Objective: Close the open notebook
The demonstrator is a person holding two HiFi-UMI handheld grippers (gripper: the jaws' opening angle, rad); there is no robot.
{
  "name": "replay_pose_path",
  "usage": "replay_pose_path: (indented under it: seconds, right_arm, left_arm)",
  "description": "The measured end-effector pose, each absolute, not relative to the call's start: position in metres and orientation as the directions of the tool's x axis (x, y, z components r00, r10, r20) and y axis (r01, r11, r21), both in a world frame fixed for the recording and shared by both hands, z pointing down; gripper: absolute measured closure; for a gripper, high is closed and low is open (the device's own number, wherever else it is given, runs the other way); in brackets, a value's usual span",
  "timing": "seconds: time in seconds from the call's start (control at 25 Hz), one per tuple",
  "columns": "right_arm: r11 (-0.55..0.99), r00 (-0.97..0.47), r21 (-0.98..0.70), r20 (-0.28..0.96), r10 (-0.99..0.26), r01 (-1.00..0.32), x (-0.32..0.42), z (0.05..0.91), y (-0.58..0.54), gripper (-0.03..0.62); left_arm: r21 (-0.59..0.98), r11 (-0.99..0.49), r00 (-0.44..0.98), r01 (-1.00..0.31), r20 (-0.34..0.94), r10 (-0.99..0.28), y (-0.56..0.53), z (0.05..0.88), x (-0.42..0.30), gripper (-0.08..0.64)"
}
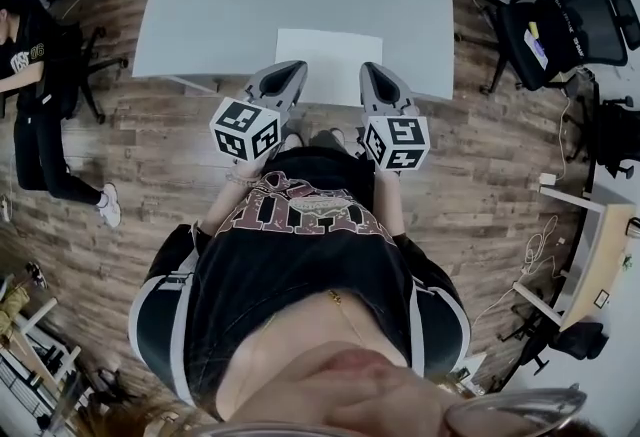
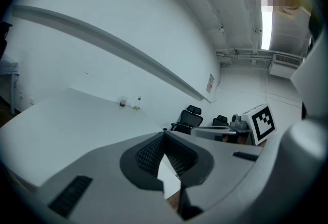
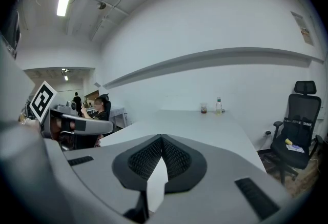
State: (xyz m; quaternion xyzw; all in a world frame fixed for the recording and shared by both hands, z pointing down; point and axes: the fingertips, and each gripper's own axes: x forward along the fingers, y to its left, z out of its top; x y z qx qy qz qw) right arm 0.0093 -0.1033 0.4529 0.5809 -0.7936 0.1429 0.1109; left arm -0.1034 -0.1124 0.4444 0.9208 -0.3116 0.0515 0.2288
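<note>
A white notebook lies flat on the grey table, close to its near edge; from the head view I cannot tell whether its pages are open. My left gripper points at the notebook's near left corner, jaws shut and empty. My right gripper points at the near right corner, also shut and empty. In the left gripper view the gripper has its tips together, with the notebook showing white below them. The right gripper view shows the same for the gripper and the notebook.
A cup and a small bottle stand at the table's far end by the wall. Black office chairs sit right of the table, and a light desk stands at the right. A person sits at the left.
</note>
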Motion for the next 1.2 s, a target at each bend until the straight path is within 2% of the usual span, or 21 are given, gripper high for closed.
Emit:
replay_pose_path:
  seconds: [0.44, 1.2]
  right_arm:
    - [0.339, -0.346, -0.085, 0.349, -0.871, -0.937, 0.027, 0.448, -0.146, 0.574]
    - [0.406, -0.414, -0.104, 0.381, -0.827, -0.908, 0.064, 0.462, -0.178, 0.574]
  left_arm:
    - [0.350, -0.671, 0.756, -0.654, 0.274, -0.595, -0.140, 0.447, -0.097, 0.512]
    - [0.401, -0.590, 0.712, -0.701, 0.342, -0.613, -0.171, 0.468, -0.060, 0.512]
